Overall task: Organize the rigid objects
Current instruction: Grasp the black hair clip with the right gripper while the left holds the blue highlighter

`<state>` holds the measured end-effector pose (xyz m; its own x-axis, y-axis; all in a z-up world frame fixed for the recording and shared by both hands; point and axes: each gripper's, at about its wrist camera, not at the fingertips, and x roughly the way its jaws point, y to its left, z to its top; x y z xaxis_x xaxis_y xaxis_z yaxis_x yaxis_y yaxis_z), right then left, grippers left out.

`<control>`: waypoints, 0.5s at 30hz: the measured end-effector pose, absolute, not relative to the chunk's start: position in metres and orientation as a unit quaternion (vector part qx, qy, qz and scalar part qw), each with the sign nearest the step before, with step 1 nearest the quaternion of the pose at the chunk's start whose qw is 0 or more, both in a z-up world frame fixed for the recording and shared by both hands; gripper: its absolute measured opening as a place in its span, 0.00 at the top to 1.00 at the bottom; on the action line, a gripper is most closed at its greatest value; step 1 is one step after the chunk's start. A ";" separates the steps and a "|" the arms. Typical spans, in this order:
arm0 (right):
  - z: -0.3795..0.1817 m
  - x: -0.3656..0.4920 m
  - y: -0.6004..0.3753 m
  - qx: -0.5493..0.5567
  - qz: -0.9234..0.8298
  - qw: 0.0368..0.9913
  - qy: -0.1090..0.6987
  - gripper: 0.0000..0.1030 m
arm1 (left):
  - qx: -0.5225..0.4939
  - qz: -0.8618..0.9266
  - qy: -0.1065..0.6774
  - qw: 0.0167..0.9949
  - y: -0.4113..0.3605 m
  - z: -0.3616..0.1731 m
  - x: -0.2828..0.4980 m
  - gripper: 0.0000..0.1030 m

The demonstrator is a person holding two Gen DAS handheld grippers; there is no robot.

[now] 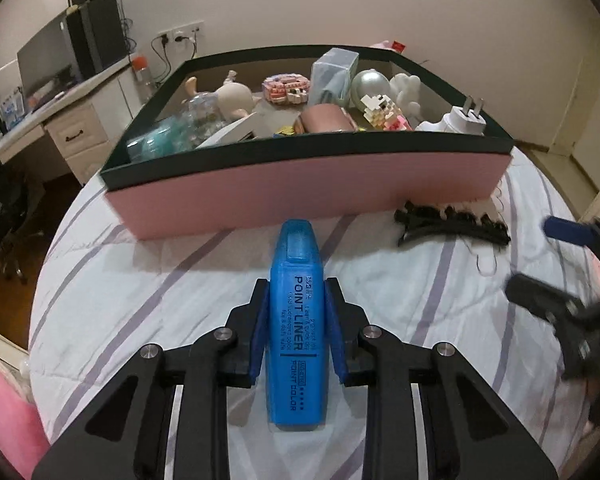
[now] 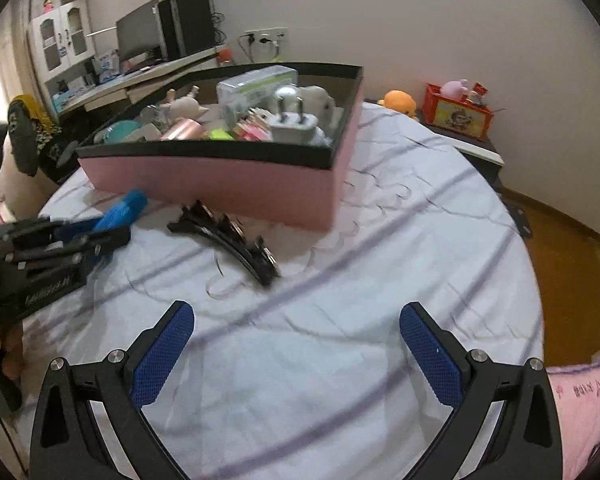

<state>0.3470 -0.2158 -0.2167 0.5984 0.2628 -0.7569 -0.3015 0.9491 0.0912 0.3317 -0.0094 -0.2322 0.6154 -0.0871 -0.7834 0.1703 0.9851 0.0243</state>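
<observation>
Highlighter — one, blue, printed POINT LINER — is lying lengthwise between the blue pads of your left gripper, its cap pointing toward the pink box. The jaws are drawn in narrow and both pads are pressing its flat sides, so you are gripping it; it is sitting low on the striped bedsheet, though whether it is touching the fabric cannot be told. From the right wrist view the same left gripper is showing at the left edge with the blue highlighter sticking out just in front of the box.

Your right gripper is standing wide open, two blue pads well apart, nothing between them, and it is hanging over bare sheet. In the left view it is appearing blurred at the right edge.

One black hair clip is lying on the sheet between the two grippers, near the box's front wall.

One pink box with a dark rim is sitting on the bed, crowded with small items — among them you are seeing one white plug adapter, one silver ball, one pale doll figure and one pink cylinder; the rest are too jumbled to count
</observation>
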 end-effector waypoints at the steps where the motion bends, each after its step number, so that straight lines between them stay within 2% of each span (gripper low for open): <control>1: -0.217 0.350 -0.212 -0.026 0.163 0.890 0.425 0.00 | 0.050 -0.074 0.434 0.897 -0.006 -0.232 0.328 0.74; 4: -0.219 0.359 -0.199 -0.046 0.170 0.885 0.431 0.01 | 0.048 -0.082 0.433 0.896 0.004 -0.232 0.317 0.74; 6: -0.221 0.362 -0.190 -0.055 0.178 0.881 0.434 0.09 | 0.051 -0.082 0.433 0.896 0.010 -0.232 0.308 0.74; 9: -0.222 0.362 -0.178 -0.076 0.178 0.881 0.432 0.14 | 0.050 -0.088 0.431 0.896 0.017 -0.232 0.298 0.74; 11: -0.221 0.360 -0.176 -0.076 0.183 0.883 0.426 0.29 | 0.047 -0.090 0.429 0.898 0.020 -0.233 0.294 0.73; 12: -0.219 0.359 -0.176 -0.073 0.185 0.884 0.424 0.46 | 0.045 -0.091 0.428 0.898 0.020 -0.233 0.293 0.73; 14: -0.218 0.356 -0.177 -0.066 0.191 0.884 0.421 0.61 | 0.043 -0.091 0.428 0.898 0.020 -0.233 0.294 0.72; 15: -0.218 0.355 -0.177 -0.065 0.191 0.884 0.422 0.65 | 0.042 -0.090 0.429 0.898 0.020 -0.233 0.295 0.72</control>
